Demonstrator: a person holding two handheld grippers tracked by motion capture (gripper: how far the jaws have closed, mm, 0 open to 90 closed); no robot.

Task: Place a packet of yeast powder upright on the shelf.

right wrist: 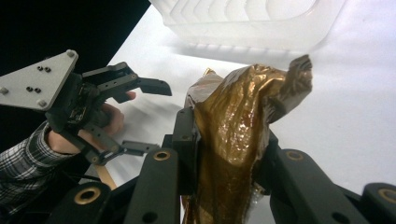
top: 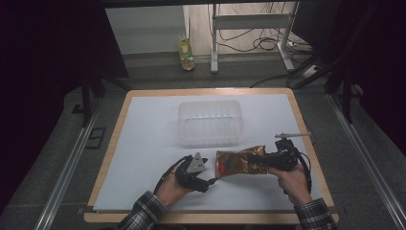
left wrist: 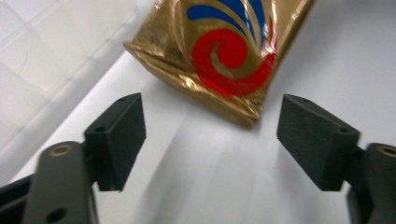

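While the right gripper pinches one end of the gold bag, the bag hangs just above the white table, in front of the clear tub. In the right gripper view its jaws press tight on the crinkly foil. The left gripper sits just beside the bag's other end. Its jaws are spread wide, and nothing is between them. In the left gripper view the bag's corner with a red swirl is just past the open pads, not touching them.

Black claws, plaid sleeves
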